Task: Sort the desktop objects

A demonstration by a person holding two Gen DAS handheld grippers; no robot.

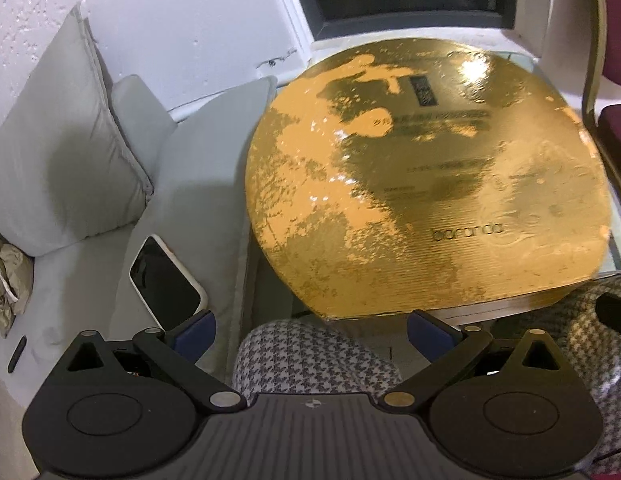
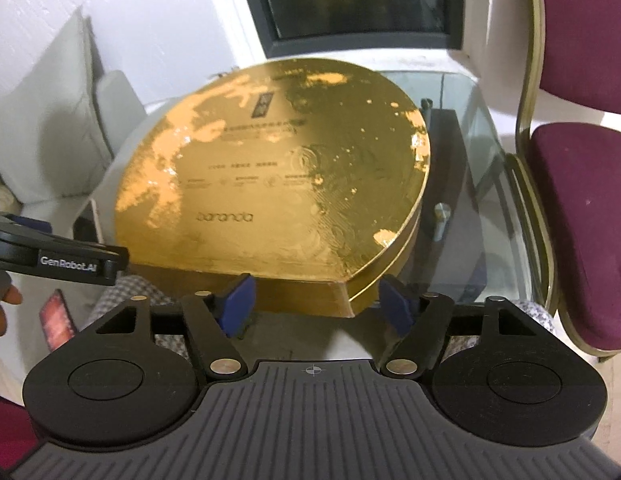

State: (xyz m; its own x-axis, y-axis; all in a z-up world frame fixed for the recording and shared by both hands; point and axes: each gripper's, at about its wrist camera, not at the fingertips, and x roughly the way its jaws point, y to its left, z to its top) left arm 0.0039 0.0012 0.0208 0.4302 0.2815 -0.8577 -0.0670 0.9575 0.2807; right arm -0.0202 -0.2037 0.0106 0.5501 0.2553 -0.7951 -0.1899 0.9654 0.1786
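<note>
Two grippers hover at the near edge of a glass table (image 2: 486, 148), both spread wide and holding nothing. A gold box (image 1: 426, 184) marked "baranda" lies flat on the table, filling most of it. The right gripper (image 2: 316, 306) has its blue pads either side of the box's near corner, not touching; the left gripper (image 1: 310, 328) hangs above a houndstooth-clad knee (image 1: 310, 356). A phone (image 1: 166, 280) rests on the grey sofa (image 1: 90, 300) to the left.

Glass table (image 2: 478, 128), gold box (image 2: 278, 168) lying flat on it
</note>
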